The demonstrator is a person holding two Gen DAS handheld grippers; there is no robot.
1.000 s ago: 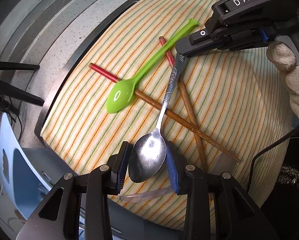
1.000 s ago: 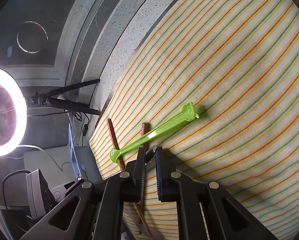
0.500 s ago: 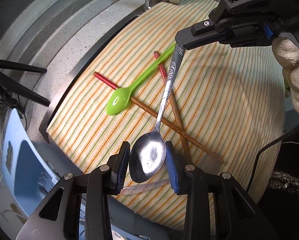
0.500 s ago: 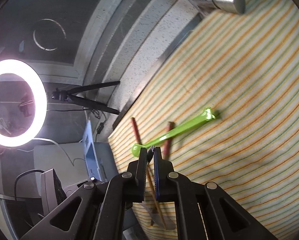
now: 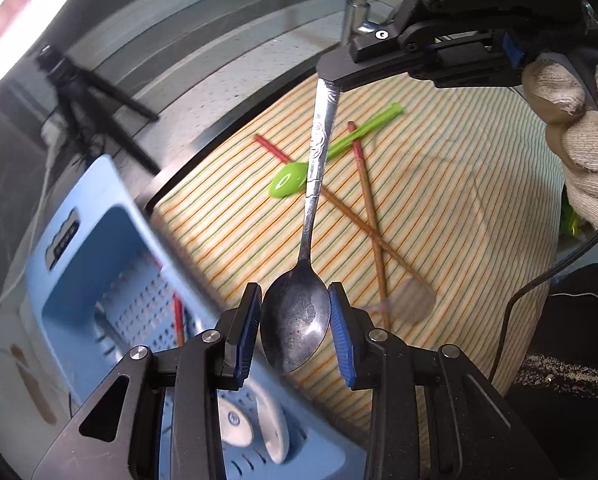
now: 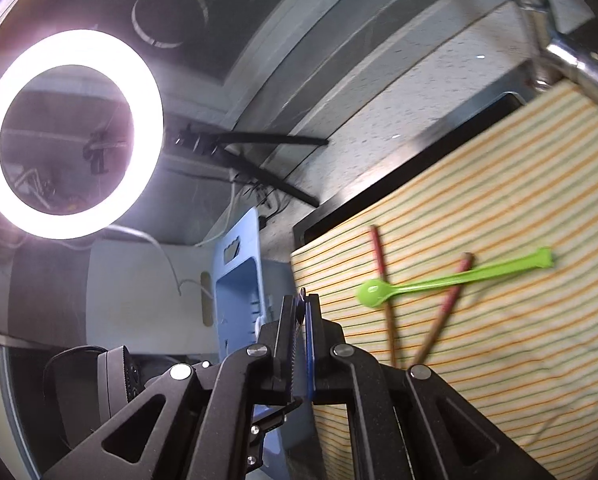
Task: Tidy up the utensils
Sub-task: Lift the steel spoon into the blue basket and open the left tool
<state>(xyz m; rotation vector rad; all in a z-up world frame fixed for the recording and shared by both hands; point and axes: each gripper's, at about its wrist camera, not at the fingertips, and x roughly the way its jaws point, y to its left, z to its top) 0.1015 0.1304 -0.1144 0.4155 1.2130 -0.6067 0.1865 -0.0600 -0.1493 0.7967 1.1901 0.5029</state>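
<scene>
A steel spoon point(image 5: 303, 296) hangs in the air above the striped cloth point(image 5: 459, 200). My left gripper point(image 5: 295, 320) is shut on its bowl, and my right gripper point(image 5: 331, 82) pinches the tip of its handle from above. In the right wrist view the right gripper point(image 6: 302, 316) is shut on the thin handle end. A green plastic spoon point(image 5: 291, 178) point(image 6: 439, 284) lies across two red-tipped wooden chopsticks point(image 5: 369, 208) point(image 6: 439, 322) on the cloth. A blue utensil basket point(image 5: 111, 280) point(image 6: 239, 280) sits left of the cloth.
A white spoon point(image 5: 267, 428) and a chopstick lie in the basket. A clear plastic spoon point(image 5: 411, 300) rests near the cloth's front. A faucet point(image 6: 559, 48) stands at the back. A ring light point(image 6: 71, 132) and tripod point(image 5: 91, 120) are at the left. A gloved hand point(image 5: 579, 140) holds the right gripper.
Both grippers have lifted the steel spoon off the cloth and carried it toward the blue basket, which now shows under the left gripper. The green spoon and chopsticks stayed put.
</scene>
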